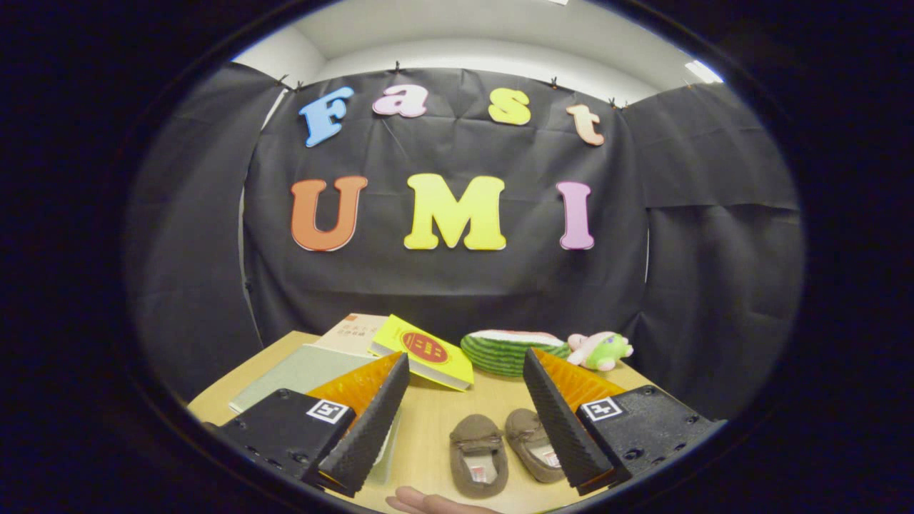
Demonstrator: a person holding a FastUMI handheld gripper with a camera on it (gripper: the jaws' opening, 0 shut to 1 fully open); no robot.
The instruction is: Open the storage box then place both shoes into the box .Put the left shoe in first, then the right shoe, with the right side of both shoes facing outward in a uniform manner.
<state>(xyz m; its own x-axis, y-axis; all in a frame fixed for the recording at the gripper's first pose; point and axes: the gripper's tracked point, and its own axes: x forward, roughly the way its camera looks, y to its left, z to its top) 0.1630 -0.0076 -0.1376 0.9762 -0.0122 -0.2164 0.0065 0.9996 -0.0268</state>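
in the gripper view we hold the tongs (pixel 464 428) spread wide above the counter (pixel 428 414), with nothing between the fingers. the two brown shoes (pixel 503 450) sit side by side on the wood, framed in the gap between the fingers, toes pointing away from us; the one nearer the right finger is partly hidden behind it. we judge the wide spread suits an approach, since nothing is gripped yet. a fingertip of a person's hand (pixel 428 503) pokes in just before the shoes. beyond the fingers lie a yellow book (pixel 425 353), a pale book (pixel 353 332) and a grey-green folder (pixel 300 371), stacked loosely, with a watermelon-slice toy (pixel 510 350) and a small plush toy (pixel 600 350) beside them. which of these things, if any, is the storage box we cannot tell.
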